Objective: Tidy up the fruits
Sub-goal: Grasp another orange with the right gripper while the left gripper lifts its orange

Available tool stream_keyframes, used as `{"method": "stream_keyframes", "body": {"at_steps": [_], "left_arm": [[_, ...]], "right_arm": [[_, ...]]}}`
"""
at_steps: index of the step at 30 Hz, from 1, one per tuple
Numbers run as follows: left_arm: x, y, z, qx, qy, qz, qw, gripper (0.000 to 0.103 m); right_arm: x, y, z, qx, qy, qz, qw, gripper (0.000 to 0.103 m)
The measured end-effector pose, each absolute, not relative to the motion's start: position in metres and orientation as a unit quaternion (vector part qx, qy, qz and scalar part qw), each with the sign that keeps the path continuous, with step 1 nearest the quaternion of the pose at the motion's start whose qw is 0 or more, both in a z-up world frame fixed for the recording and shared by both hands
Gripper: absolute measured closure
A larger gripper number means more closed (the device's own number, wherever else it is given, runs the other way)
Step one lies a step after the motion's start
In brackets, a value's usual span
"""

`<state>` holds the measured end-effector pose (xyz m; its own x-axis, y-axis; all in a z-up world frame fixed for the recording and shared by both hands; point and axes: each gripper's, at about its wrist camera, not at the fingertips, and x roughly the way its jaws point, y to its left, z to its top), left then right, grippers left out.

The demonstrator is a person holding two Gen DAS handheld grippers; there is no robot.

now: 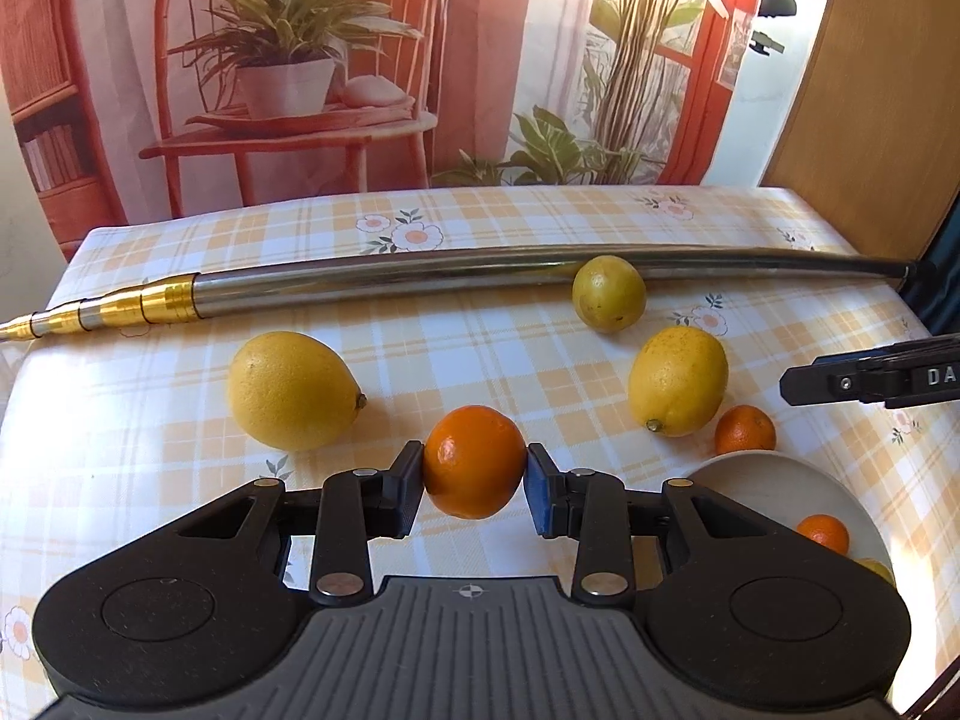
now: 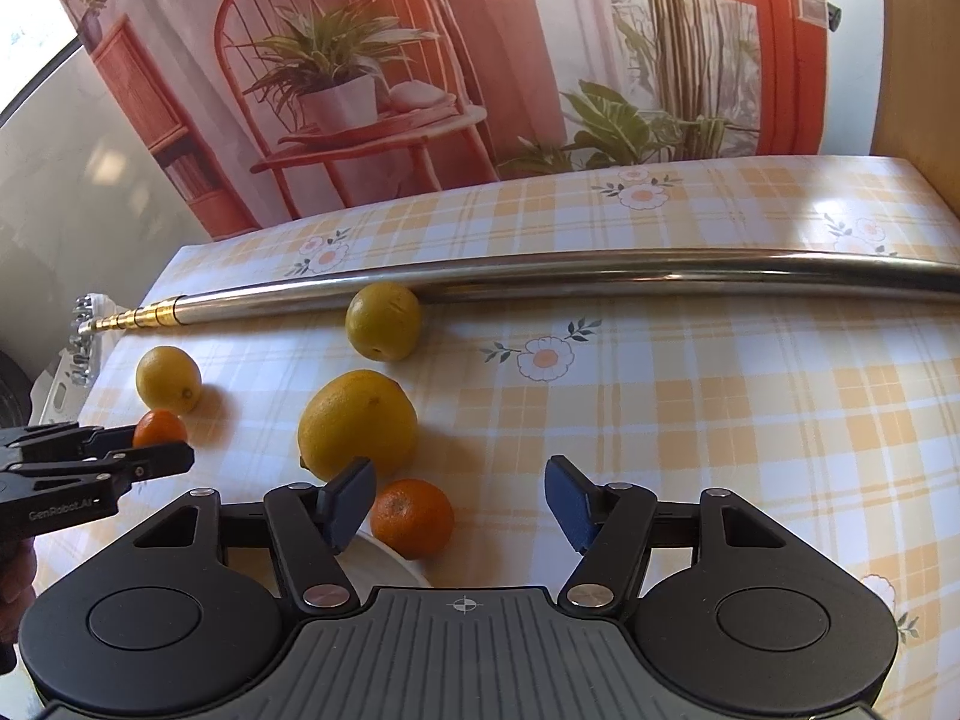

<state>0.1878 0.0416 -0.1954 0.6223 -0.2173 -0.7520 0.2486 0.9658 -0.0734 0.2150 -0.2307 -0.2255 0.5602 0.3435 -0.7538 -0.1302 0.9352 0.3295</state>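
My left gripper (image 1: 474, 471) is shut on an orange (image 1: 474, 456), its pads pressing both sides; the same orange (image 2: 159, 426) shows in the right wrist view between those fingers. Two large lemons (image 1: 294, 390) (image 1: 678, 381) lie left and right of it, and a greenish-yellow fruit (image 1: 609, 294) rests against the pole. A small orange (image 1: 744, 429) sits behind the white bowl (image 1: 774, 480), which holds another small orange (image 1: 823, 533). My right gripper (image 2: 459, 498) is open, with that small orange (image 2: 413, 517) between its fingers, nearer the left one, by the bowl rim (image 2: 390, 564).
A long telescopic metal pole (image 1: 420, 276) lies across the far side of the checked tablecloth (image 2: 720, 420). A printed backdrop of a chair and plants hangs behind the table. A wooden panel (image 1: 870, 90) stands at the far right. The cloth right of the fruits is bare.
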Motion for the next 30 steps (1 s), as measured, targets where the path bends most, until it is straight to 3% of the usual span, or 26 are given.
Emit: {"method": "stream_keyframes", "body": {"at_steps": [5, 7, 14, 24, 30], "left_arm": [[0.164, 0.044, -0.182, 0.0, 0.39, -0.118, 0.913, 0.066], [0.152, 0.044, -0.18, -0.007, 0.384, -0.112, 0.917, 0.066], [0.132, 0.045, -0.178, -0.014, 0.374, -0.107, 0.921, 0.066], [0.122, 0.041, -0.176, -0.01, 0.367, -0.115, 0.923, 0.066], [0.118, 0.041, -0.177, -0.011, 0.368, -0.119, 0.922, 0.066]], "right_arm": [[0.225, -0.229, -0.228, 0.131, 0.468, 0.14, 0.863, 0.046], [0.23, -0.226, -0.229, 0.132, 0.478, 0.144, 0.856, 0.052], [0.241, -0.206, -0.235, 0.126, 0.509, 0.154, 0.838, 0.056], [0.245, -0.209, -0.246, 0.161, 0.535, 0.127, 0.819, 0.058], [0.242, -0.211, -0.255, 0.189, 0.548, 0.123, 0.805, 0.067]]}}
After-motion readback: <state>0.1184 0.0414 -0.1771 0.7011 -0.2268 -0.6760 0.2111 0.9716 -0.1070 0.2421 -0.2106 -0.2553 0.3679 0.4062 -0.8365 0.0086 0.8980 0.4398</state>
